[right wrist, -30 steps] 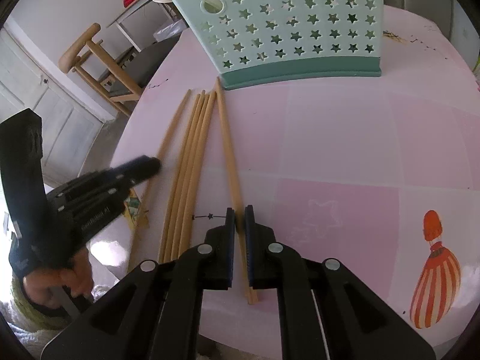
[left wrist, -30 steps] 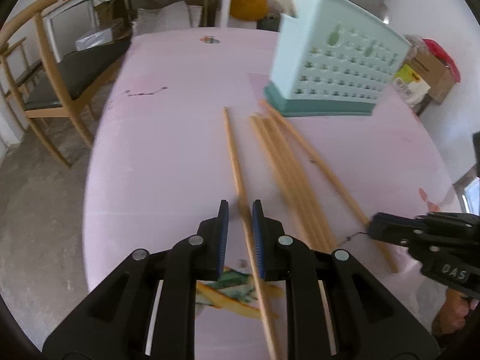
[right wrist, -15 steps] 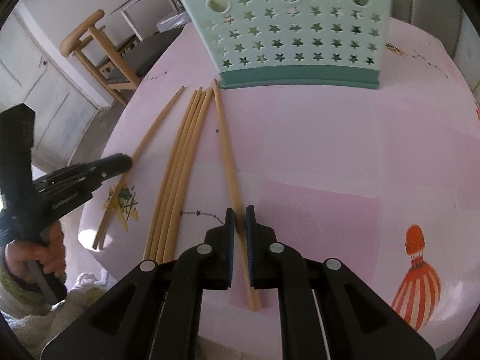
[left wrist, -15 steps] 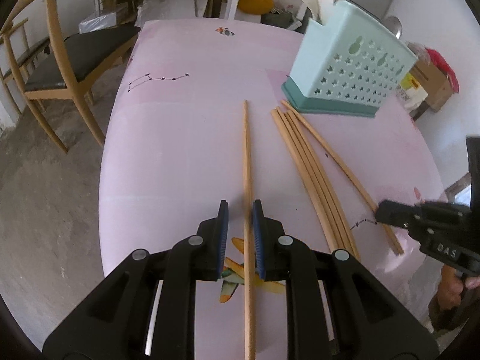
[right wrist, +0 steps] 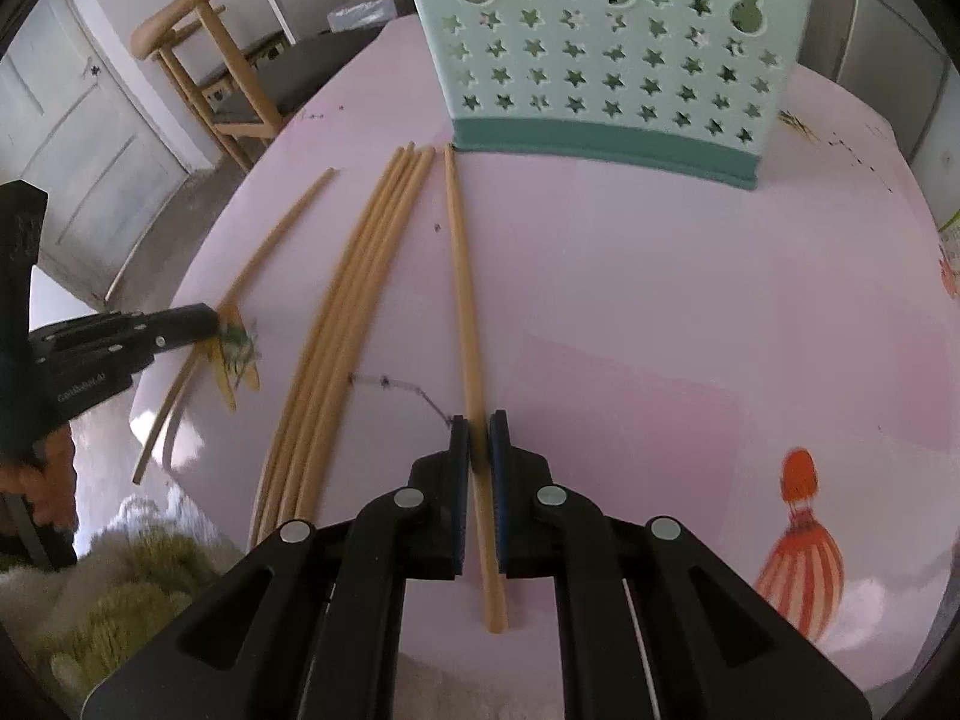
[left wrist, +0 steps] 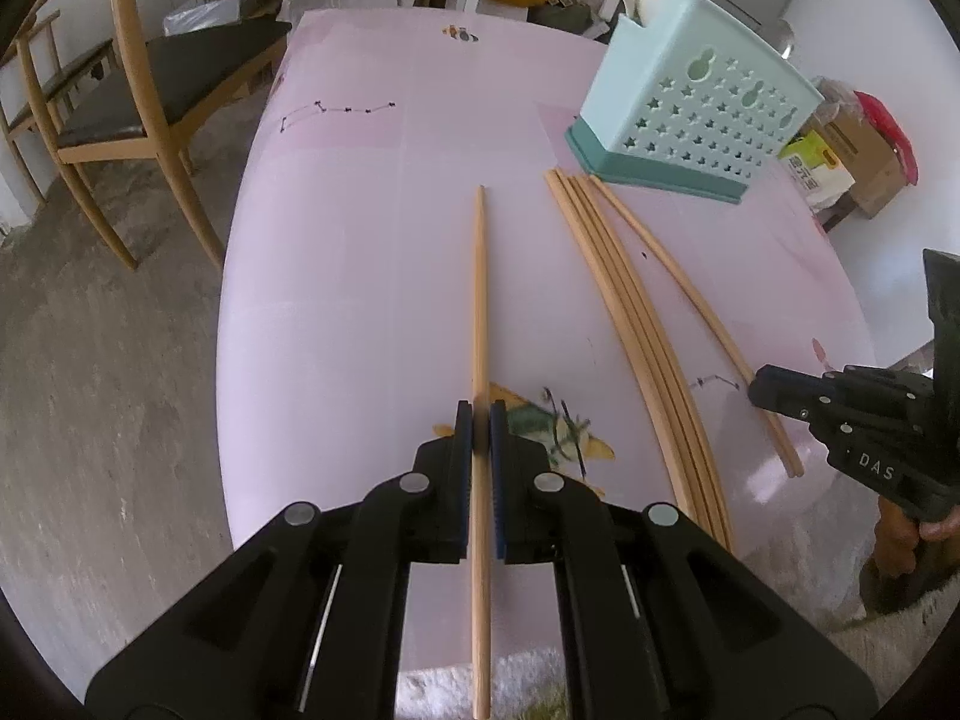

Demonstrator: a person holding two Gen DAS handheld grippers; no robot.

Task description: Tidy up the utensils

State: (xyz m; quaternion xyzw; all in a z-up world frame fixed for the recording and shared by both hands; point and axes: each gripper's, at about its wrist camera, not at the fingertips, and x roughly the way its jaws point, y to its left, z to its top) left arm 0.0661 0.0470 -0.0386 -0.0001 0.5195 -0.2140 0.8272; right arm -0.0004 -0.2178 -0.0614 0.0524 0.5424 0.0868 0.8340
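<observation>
The left tongs (left wrist: 480,420), jaws just closing, pinch a chopstick (left wrist: 479,300) whose length runs straight ahead. The right tongs (right wrist: 478,435) clamp another chopstick (right wrist: 465,300), which points ahead at the holder (right wrist: 606,60). Four loose sticks (right wrist: 342,324) lie between the two tongs, so the right tongs are nearer the holder.

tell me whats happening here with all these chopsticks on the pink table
A person is sorting wooden chopsticks with a handheld gripper in each hand. The left gripper has just closed on one chopstick set apart from the rest. The right gripper is shut on another chopstick. A bundle of four lies between them on the pink table. The mint utensil holder stands at the far end, with no chopsticks visibly in it yet.
</observation>
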